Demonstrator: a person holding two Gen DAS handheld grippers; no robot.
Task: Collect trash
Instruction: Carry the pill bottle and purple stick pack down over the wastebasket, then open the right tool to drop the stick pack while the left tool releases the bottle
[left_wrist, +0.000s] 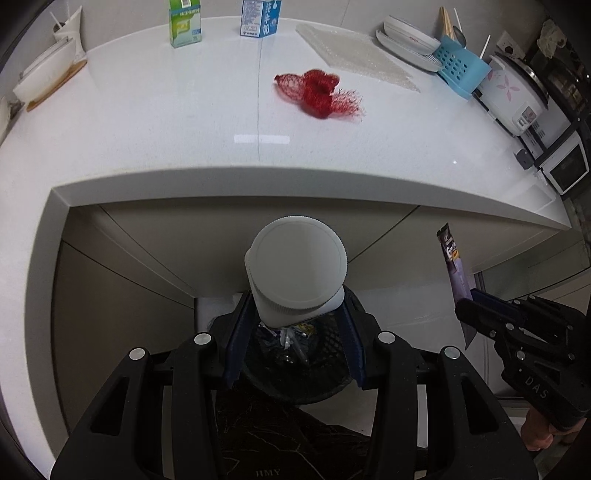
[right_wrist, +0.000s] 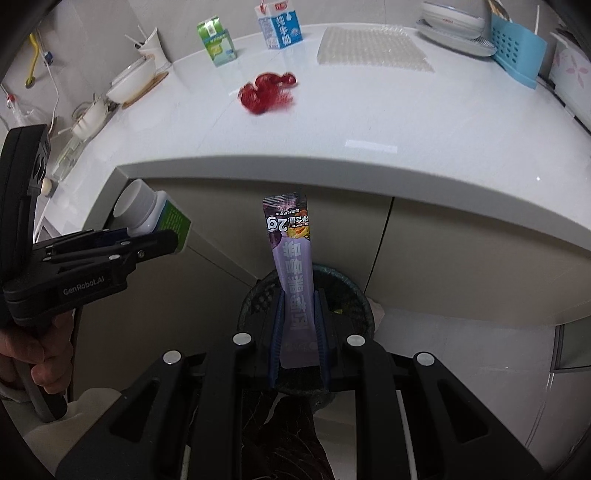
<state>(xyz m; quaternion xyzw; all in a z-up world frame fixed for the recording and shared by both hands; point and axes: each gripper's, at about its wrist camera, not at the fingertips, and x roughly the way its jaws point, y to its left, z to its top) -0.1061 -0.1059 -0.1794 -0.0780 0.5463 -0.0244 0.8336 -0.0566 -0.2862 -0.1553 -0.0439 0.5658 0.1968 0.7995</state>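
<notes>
White-capped bottle (left_wrist: 295, 269) pinched left | purple sachet (right_wrist: 293, 280) pinched right | above mesh bin (right_wrist: 255, 299) | next: spread fingers, drop

White counter (left_wrist: 147, 122) (red netting (left_wrist: 319, 92) atop)

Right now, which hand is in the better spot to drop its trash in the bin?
Probably the right. Its jaws hold the purple sachet directly above the black mesh bin. The left gripper is also over the bin with the white bottle, so it's close.
</notes>
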